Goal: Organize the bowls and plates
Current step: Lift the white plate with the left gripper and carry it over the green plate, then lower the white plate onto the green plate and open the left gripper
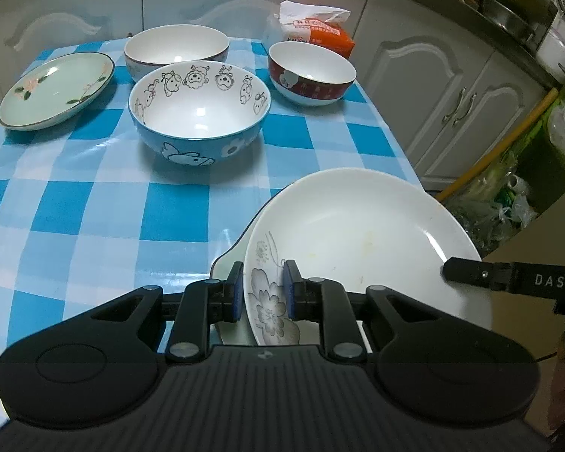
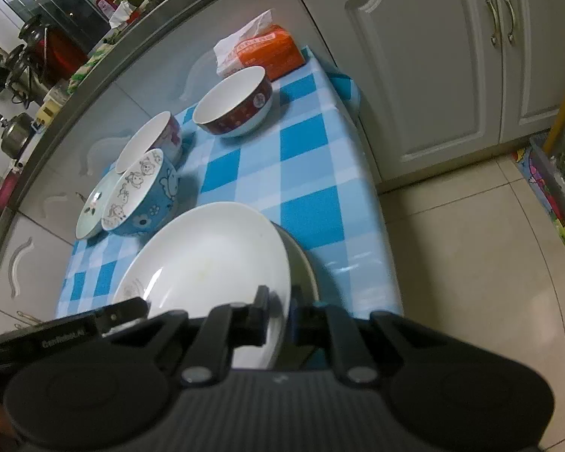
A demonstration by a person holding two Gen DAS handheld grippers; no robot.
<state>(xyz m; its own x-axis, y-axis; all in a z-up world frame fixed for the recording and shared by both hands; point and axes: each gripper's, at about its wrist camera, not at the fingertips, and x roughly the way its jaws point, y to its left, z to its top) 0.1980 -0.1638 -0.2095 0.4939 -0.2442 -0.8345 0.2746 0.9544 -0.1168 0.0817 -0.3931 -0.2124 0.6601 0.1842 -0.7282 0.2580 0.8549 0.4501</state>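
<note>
A white plate (image 1: pixel 358 233) with grey flowers on its rim is tilted over the near right corner of the table. My left gripper (image 1: pixel 263 290) is shut on its flowered near rim. My right gripper (image 2: pixel 280 316) is shut on the plate's (image 2: pixel 207 256) opposite rim; one of its fingers (image 1: pixel 467 271) shows in the left wrist view. A second, darker plate (image 2: pixel 303 263) lies right under the white one, its edge (image 1: pixel 218 267) outside my left jaws. Farther back stand a blue cartoon bowl (image 1: pixel 199 113), a large white bowl (image 1: pixel 177 47), a red bowl (image 1: pixel 312 71) and a pale green flower plate (image 1: pixel 56 90).
The table's blue checked cloth (image 1: pixel 94 207) drops off at the right edge (image 2: pixel 373 196) toward a tiled floor (image 2: pixel 471 263). An orange tissue pack (image 1: pixel 320 26) sits at the far right corner. Grey cabinet doors (image 1: pixel 452 94) stand behind and to the right.
</note>
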